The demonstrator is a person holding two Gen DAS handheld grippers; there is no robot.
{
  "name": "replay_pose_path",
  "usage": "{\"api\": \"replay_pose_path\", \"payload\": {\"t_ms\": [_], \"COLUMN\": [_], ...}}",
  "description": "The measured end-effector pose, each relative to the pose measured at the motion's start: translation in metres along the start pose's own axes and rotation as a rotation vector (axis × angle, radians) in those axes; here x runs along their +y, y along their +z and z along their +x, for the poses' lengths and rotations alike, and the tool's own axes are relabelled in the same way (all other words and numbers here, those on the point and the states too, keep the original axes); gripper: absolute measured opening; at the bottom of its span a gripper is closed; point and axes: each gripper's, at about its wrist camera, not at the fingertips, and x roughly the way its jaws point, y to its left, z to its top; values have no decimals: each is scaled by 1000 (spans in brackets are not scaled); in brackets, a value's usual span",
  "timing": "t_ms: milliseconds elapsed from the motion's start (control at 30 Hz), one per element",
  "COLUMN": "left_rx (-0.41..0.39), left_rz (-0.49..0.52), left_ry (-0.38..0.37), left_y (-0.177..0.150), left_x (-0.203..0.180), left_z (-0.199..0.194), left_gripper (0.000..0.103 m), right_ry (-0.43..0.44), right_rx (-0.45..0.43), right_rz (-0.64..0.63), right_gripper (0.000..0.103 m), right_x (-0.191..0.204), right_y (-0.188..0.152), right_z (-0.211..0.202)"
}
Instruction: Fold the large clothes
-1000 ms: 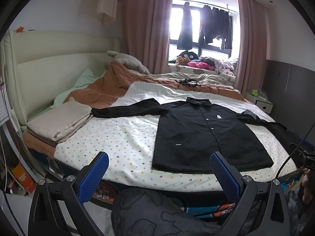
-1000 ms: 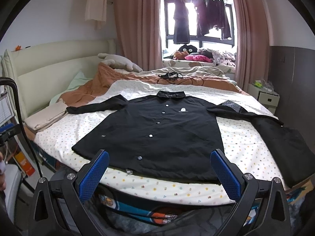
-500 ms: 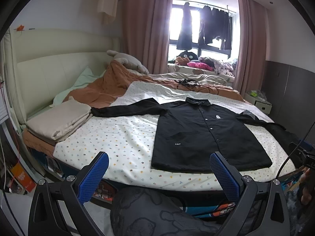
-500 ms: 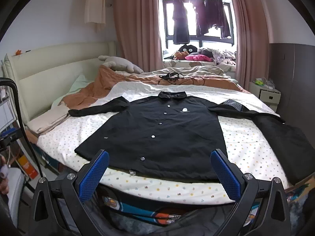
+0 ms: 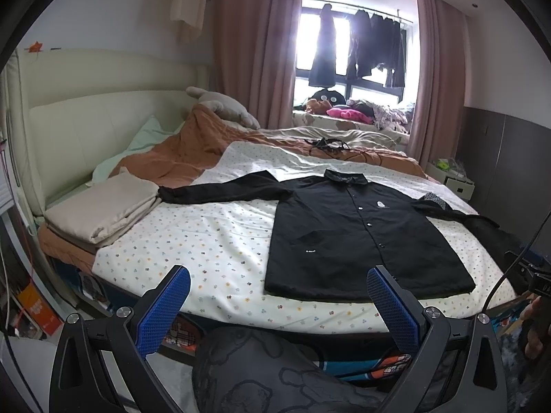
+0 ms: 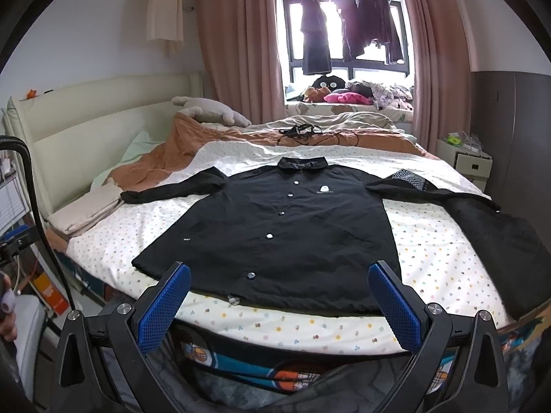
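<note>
Two grippers I hold wide open, gripping nothing.
Left gripper [image 5: 278, 304] and right gripper [image 6: 278, 301] hover short of the black shirt [image 6: 286, 227], flat on the bed [image 5: 213, 241].

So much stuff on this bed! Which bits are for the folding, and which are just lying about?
For the folding:
black button-up shirt, spread flat
left tool, open
right tool, open

Lying about:
folded beige bedding
orange blanket
grey plush toy
tangled cable

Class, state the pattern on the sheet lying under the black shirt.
The sheet is white with small multicoloured dots, clearest in the right wrist view.
</note>
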Motion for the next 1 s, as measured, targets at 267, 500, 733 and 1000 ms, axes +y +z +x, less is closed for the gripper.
{"api": "replay_pose_path", "payload": {"t_ms": [267, 500, 733, 1000], "left_rx": [5, 21, 50, 77], "left_rz": [-3, -6, -21, -44], "left_ry": [-6, -8, -23, -8], "left_y": [0, 3, 13, 34], "left_x": [1, 2, 10, 29], "left_z": [1, 9, 28, 65], "left_gripper": [103, 103, 102, 102], "right_ry": [-1, 9, 33, 32], "right_rx": [3, 21, 37, 73], "right_rz": [-2, 1, 2, 44], "right_gripper": [103, 103, 103, 103], "right_x": [0, 1, 0, -6], "right_y": [-1, -1, 7, 19], "right_z": [0, 7, 26, 59]}}
